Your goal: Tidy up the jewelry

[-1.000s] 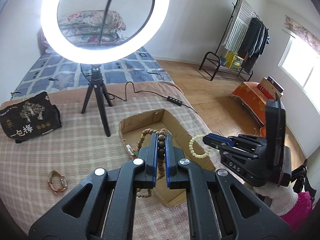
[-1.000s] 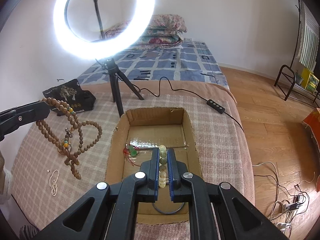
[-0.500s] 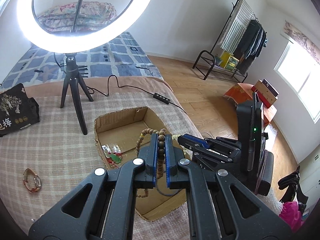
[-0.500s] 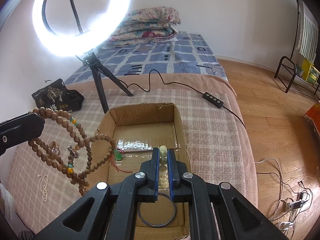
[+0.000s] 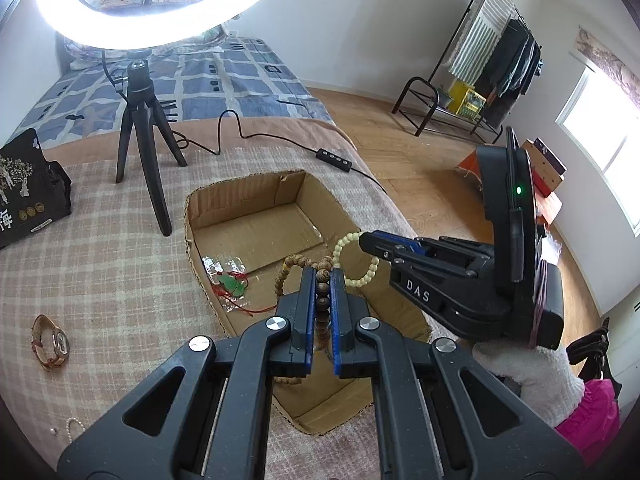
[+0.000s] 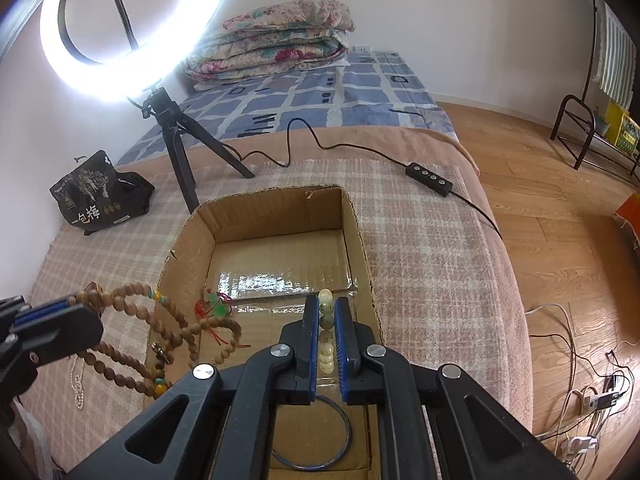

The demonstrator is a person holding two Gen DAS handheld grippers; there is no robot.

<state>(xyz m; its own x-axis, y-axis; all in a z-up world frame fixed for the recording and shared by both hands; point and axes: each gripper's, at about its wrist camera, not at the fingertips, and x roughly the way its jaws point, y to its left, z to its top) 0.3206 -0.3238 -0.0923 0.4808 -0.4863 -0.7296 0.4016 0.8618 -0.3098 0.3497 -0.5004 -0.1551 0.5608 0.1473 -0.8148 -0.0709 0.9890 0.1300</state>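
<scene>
My left gripper [image 5: 322, 276] is shut on a long brown wooden bead necklace [image 5: 322, 300], held over the near left part of the open cardboard box [image 5: 248, 196]. In the right wrist view the necklace [image 6: 176, 320] hangs in loops from the left gripper [image 6: 76, 312] over the box's left wall. My right gripper [image 6: 326, 304] is shut on a cream bead bracelet [image 6: 325, 300], above the box floor [image 6: 280, 256]. The bracelet [image 5: 352, 252] and right gripper [image 5: 362, 240] show in the left wrist view.
Inside the box lie a green pendant on red cord [image 5: 234, 284] and a thin blue bangle [image 6: 316, 436]. A watch [image 5: 50, 342] and a pearl string [image 6: 78, 384] lie on the checked cloth. A ring light tripod [image 6: 176, 140], black bag [image 6: 100, 196] and cable remote [image 6: 430, 176] stand behind.
Both grippers have moved forward and lower over the box. The necklace now hangs over the box's left wall.
</scene>
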